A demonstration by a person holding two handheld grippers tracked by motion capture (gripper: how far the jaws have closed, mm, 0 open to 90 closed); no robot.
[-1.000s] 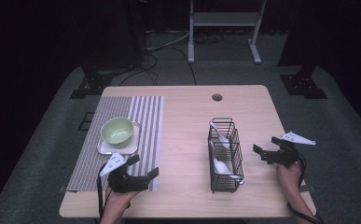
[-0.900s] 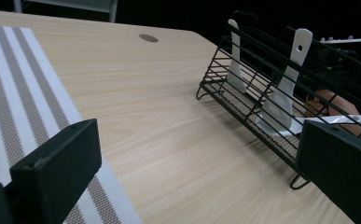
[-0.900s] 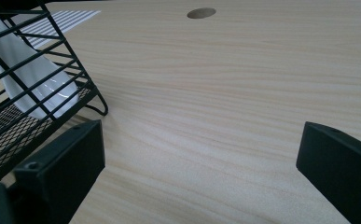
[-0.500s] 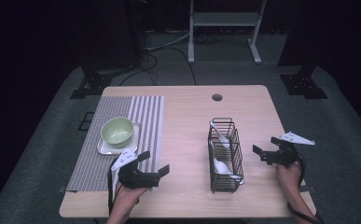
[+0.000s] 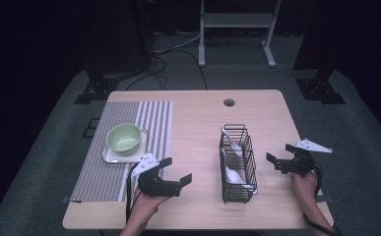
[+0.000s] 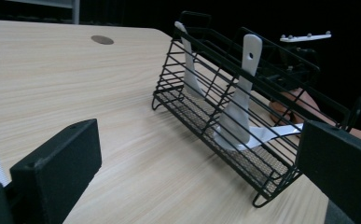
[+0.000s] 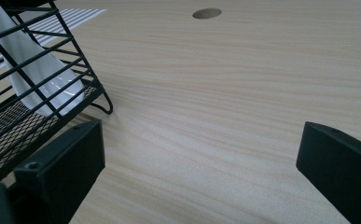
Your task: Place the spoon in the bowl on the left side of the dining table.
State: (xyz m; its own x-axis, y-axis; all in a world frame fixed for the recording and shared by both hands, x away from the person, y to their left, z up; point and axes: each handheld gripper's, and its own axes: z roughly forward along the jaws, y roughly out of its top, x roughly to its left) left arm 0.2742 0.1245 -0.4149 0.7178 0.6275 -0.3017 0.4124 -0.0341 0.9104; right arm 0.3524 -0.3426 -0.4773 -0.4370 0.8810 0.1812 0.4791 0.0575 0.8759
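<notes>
On the left part of the table (image 5: 198,115) a grey striped mat (image 5: 124,142) runs from the far edge toward the near edge. On it sits a pale green bowl (image 5: 124,138) on a small white square plate (image 5: 114,156), about midway between the far and near edges.

Just right of the mat's near end is the left gripper (image 5: 175,171), held by the person's left hand (image 5: 146,204), whose forearm comes up from the near edge. The hand is turned so the gripper points rightward and a little toward the far edge, across bare wood at the black wire basket (image 5: 237,162). Its jaws are spread wide with nothing between them (the left gripper view shows them far apart at the bottom corners, the basket framed between). It is near the basket but not touching it.

The basket stands right of the table's middle, long side running far to near. Inside lean white spoons (image 6: 241,93): one at the far end, one nearer, handles up against the wire; how many lie in the bottom I cannot tell.

Right of the basket, close to the table's right edge, is the right gripper (image 5: 281,157), held by the right hand (image 5: 306,182), forearm rising from the near right corner. It points leftward at the basket's side, jaws parted wide and empty. The right gripper view shows the basket's corner (image 7: 33,88) and a spoon bowl beside its left jaw, apart from it, with bare wood and the table's cable hole (image 7: 207,13) beyond.
</notes>
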